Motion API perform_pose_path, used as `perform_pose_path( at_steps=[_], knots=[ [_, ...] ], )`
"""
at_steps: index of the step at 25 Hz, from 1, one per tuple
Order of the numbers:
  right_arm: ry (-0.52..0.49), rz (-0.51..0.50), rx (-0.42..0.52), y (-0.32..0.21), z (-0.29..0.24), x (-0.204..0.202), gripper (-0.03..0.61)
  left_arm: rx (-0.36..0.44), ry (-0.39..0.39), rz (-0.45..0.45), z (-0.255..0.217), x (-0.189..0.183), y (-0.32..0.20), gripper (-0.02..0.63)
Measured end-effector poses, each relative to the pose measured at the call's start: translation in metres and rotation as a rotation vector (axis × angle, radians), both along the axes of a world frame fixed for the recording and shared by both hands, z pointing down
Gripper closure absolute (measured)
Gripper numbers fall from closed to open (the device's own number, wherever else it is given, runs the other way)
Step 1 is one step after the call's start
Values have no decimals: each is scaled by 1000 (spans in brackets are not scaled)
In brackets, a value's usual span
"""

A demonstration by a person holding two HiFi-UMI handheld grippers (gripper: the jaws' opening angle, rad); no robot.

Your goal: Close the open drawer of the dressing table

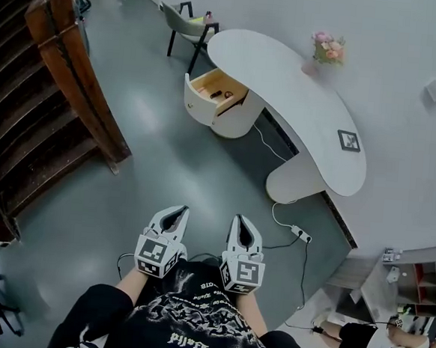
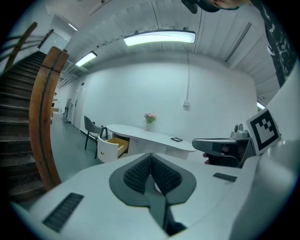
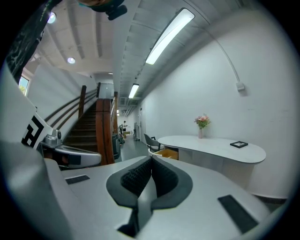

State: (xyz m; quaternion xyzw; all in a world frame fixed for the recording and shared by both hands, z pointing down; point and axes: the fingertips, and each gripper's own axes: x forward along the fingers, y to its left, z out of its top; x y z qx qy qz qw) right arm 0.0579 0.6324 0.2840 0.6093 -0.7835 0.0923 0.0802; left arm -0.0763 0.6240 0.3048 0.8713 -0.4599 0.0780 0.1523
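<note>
A white curved dressing table [image 1: 299, 101] stands against the far wall, some way ahead of me. Its rounded drawer [image 1: 213, 94] is pulled out at the table's left end, showing a wood-coloured inside with small items. The same drawer [image 2: 111, 146] shows in the left gripper view and, partly, the drawer [image 3: 165, 152] in the right gripper view. My left gripper [image 1: 175, 213] and right gripper [image 1: 242, 224] are held side by side near my body, both shut with nothing between the pads. Both are well short of the drawer.
A chair [image 1: 186, 24] stands behind the drawer. A wooden staircase with a thick banister [image 1: 75, 76] fills the left. A vase of pink flowers [image 1: 327, 50] and a small framed picture [image 1: 348, 141] sit on the table. A power strip and cable [image 1: 296, 230] lie on the floor by the table's right end.
</note>
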Motion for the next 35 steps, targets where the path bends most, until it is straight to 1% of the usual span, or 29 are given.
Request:
perform_pose_path(
  at_steps=[5, 10, 16, 20, 24, 27, 30, 35],
  knots=[
    [-4, 5, 17, -12, -3, -13, 552, 5, 4, -4, -2, -13, -12, 591],
    [-47, 18, 29, -21, -4, -16, 552, 4, -1, -18, 0, -23, -15, 591],
    [-28, -16, 52, -36, -10, -21, 552, 0, 37, -24, 1, -30, -21, 591],
    [-44, -16, 57, -56, -4, -15, 552, 10, 14, -32, 6, -26, -34, 591],
    [-39, -39, 56, -89, 3, -5, 552, 7, -9, -66, 14, -21, -61, 591],
    [-28, -64, 45, -120, 7, 3, 552, 3, -11, -89, 15, -15, -90, 591],
    [-35, -97, 29, -160, 12, 11, 552, -2, -16, -110, 16, -4, -126, 591],
    [-41, -151, 26, -230, 11, 24, 552, -27, -26, -120, 19, 18, -185, 591]
  ],
)
